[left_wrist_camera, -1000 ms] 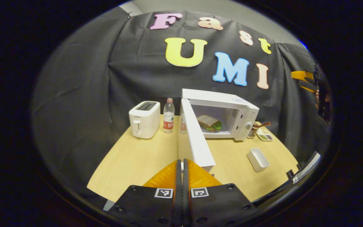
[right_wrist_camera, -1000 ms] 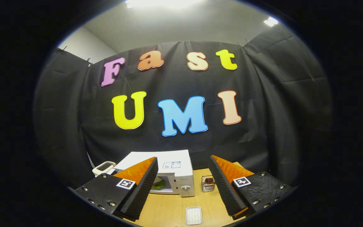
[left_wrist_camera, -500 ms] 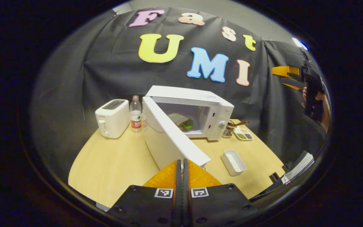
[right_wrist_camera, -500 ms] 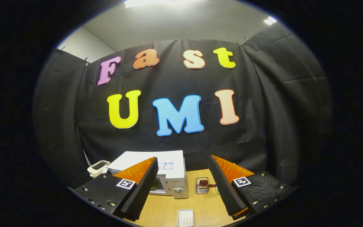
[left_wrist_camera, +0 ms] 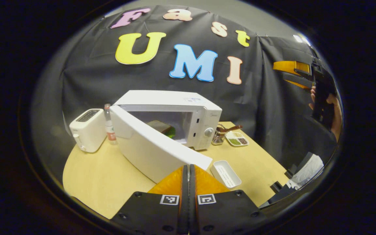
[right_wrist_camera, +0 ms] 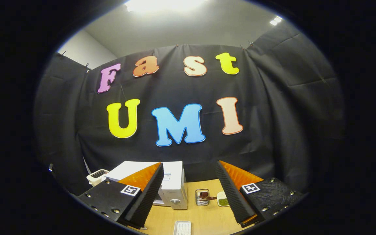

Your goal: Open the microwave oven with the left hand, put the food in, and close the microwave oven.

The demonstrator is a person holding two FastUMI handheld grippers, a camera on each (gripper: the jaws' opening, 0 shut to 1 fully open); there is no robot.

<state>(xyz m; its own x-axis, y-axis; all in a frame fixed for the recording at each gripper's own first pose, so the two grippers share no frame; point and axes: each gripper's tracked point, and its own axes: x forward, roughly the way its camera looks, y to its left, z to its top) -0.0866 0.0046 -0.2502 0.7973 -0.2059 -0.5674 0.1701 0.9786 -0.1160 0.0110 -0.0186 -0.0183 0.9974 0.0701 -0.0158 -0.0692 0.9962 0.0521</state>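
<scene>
The white microwave (left_wrist_camera: 175,101) stands at the back of the wooden table (left_wrist_camera: 93,176), its door (left_wrist_camera: 152,151) swung partly open towards me. A sandwich (left_wrist_camera: 162,128) with green leaves lies inside, half hidden by the door. My left gripper (left_wrist_camera: 188,167) is shut with nothing between its fingers, its tips right at the outer face of the door near its free edge. Held high at the far right by a hand (left_wrist_camera: 334,112), my right gripper (left_wrist_camera: 293,72) is open; its own view shows the open right gripper (right_wrist_camera: 189,164) empty above the microwave (right_wrist_camera: 174,184).
A white toaster (left_wrist_camera: 86,132) and a water bottle (left_wrist_camera: 109,125) stand left of the microwave. A metal utensil holder (left_wrist_camera: 219,137) and a small dish (left_wrist_camera: 237,138) sit to its right. An empty white tray (left_wrist_camera: 226,173) lies near the door's edge.
The left gripper has swung right along with the door, which now stands at a narrower angle to the oven. The sandwich is more hidden. The right gripper stays raised and open.
</scene>
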